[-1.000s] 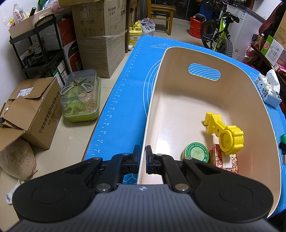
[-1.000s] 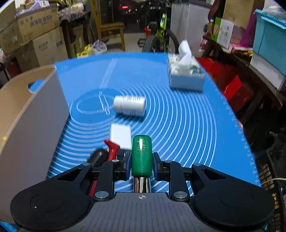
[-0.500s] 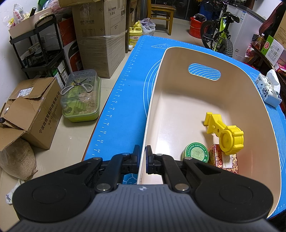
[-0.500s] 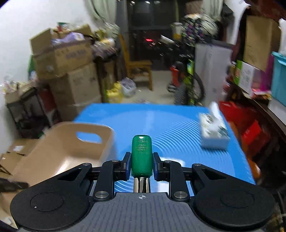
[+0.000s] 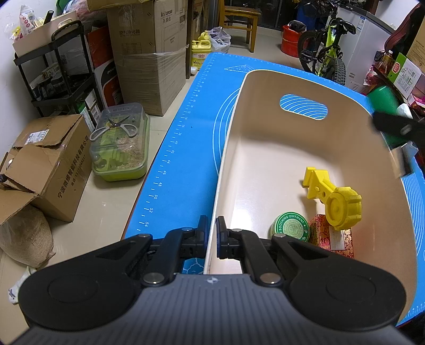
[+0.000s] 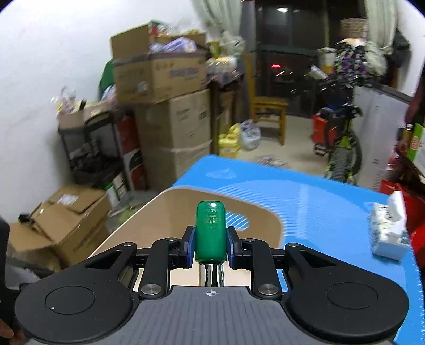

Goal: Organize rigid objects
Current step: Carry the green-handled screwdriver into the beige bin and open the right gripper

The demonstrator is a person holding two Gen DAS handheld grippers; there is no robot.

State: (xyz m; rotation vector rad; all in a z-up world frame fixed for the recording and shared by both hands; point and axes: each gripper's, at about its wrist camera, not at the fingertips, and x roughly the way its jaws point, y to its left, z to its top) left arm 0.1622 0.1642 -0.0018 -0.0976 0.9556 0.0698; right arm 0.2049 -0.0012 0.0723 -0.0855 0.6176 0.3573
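A cream bin [image 5: 265, 148] stands on the blue mat [image 5: 186, 159]. My left gripper [image 5: 210, 236] is shut on the bin's near left wall. Inside lie a yellow plastic part [image 5: 334, 199], a green ointment tin [image 5: 290, 227] and a red patterned box [image 5: 334, 238]. My right gripper [image 6: 210, 245] is shut on a green-handled tool [image 6: 210, 231] with a metal shaft, held above the bin's [image 6: 148, 228] right rim. That gripper and the green handle [image 5: 385, 103] show blurred at the right edge of the left wrist view.
A tissue pack [image 6: 389, 228] lies on the mat at the right. Cardboard boxes [image 5: 148, 53], a black shelf [image 5: 61, 66] and a clear green container [image 5: 119, 143] stand on the floor to the left. A bicycle [image 5: 326, 47] and a chair [image 5: 236, 18] are beyond the table.
My right gripper lifted the green-handled tool off the mat and swung left to above the bin. It now appears in the left wrist view. My left gripper has not moved.
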